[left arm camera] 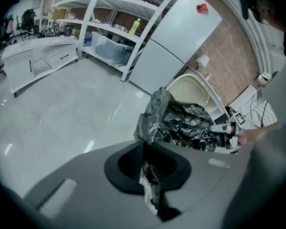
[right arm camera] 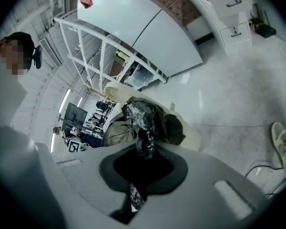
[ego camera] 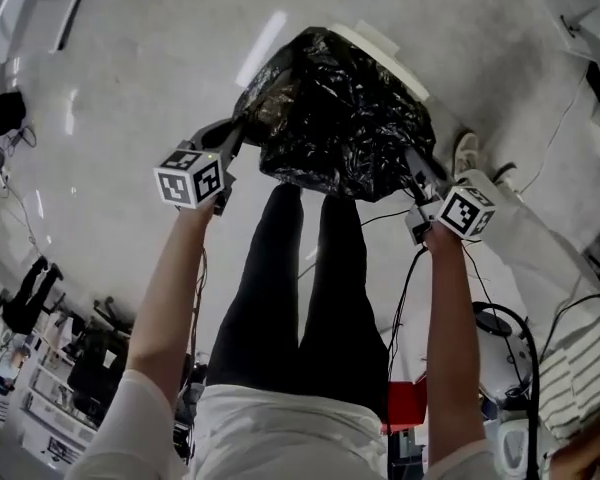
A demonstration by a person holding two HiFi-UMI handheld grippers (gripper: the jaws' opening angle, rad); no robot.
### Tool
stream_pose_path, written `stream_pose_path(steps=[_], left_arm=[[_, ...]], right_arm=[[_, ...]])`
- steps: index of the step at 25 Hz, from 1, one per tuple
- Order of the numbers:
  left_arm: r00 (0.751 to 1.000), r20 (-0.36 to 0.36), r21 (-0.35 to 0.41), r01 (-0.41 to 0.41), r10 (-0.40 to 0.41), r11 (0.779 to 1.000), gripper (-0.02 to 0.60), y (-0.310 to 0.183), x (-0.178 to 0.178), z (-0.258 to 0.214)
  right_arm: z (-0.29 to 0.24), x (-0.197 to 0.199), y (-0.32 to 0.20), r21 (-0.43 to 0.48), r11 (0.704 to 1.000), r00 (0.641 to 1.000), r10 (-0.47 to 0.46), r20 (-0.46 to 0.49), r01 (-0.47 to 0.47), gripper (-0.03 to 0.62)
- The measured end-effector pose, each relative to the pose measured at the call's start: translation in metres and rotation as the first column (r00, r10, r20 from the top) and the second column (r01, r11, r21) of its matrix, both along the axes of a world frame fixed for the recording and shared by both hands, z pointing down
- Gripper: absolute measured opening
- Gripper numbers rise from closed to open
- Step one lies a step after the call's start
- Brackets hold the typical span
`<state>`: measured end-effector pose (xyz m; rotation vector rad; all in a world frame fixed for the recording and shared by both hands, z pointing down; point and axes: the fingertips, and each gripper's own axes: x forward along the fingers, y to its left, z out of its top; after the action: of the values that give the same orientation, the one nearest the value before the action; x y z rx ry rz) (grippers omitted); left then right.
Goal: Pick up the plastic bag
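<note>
A crumpled black plastic bag (ego camera: 340, 118) hangs in the air between my two grippers, above a white bin (ego camera: 392, 56). My left gripper (ego camera: 236, 136) is shut on the bag's left rim, and a fold of bag film (left arm camera: 148, 178) runs down between its jaws. My right gripper (ego camera: 413, 166) is shut on the right rim. In the right gripper view a twisted strip of the bag (right arm camera: 144, 128) passes through the closed jaws. The bag (left arm camera: 181, 123) bulges over the cream bin rim (left arm camera: 190, 87). Its inside is hidden.
The person's dark-trousered legs (ego camera: 300, 288) stand just behind the bin. A shoe (ego camera: 467, 151) and cables (ego camera: 410, 298) lie on the pale floor at right. A white fridge (left arm camera: 176, 42), metal shelves (left arm camera: 105, 13) and a low white cabinet (left arm camera: 33, 61) line the walls.
</note>
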<state>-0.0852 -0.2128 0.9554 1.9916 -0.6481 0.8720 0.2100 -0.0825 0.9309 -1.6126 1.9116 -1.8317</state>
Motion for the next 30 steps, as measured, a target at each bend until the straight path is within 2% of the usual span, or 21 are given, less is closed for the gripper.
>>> stream_pose_path(steps=[6,10,14,22,26,30], left_arm=[[0.998,-0.046,0.029,0.046,-0.044,0.999,0.005,0.01,0.004,-0.064],[0.997,-0.057,0.044,0.048,-0.046,0.998,0.005,0.022,0.007,-0.11],[0.998,-0.053,0.075,0.031,-0.027,0.997,0.005,0.033,0.009,-0.156],[0.997,-0.076,0.174,0.014,-0.001,0.985,0.005,0.037,0.003,-0.286],[0.995,-0.098,0.196,-0.006,0.026,0.981,0.005,0.065,0.002,-0.345],[0.994,-0.103,0.226,-0.007,0.031,0.974,0.005,0.083,0.003,-0.387]], right_arm=[[-0.055,-0.024,-0.003,0.019,0.992,0.988,-0.119,-0.096,0.121,0.003],[-0.096,-0.031,-0.001,0.023,0.983,0.972,-0.177,-0.154,0.183,0.003],[-0.133,-0.029,0.006,0.022,0.978,0.962,-0.2,-0.185,0.208,0.003],[-0.243,-0.022,0.017,0.062,0.973,0.947,-0.201,-0.252,0.223,0.003],[-0.296,-0.025,0.046,0.073,0.974,0.947,-0.187,-0.26,0.213,0.003],[-0.329,-0.035,0.066,0.093,0.963,0.939,-0.221,-0.262,0.253,0.003]])
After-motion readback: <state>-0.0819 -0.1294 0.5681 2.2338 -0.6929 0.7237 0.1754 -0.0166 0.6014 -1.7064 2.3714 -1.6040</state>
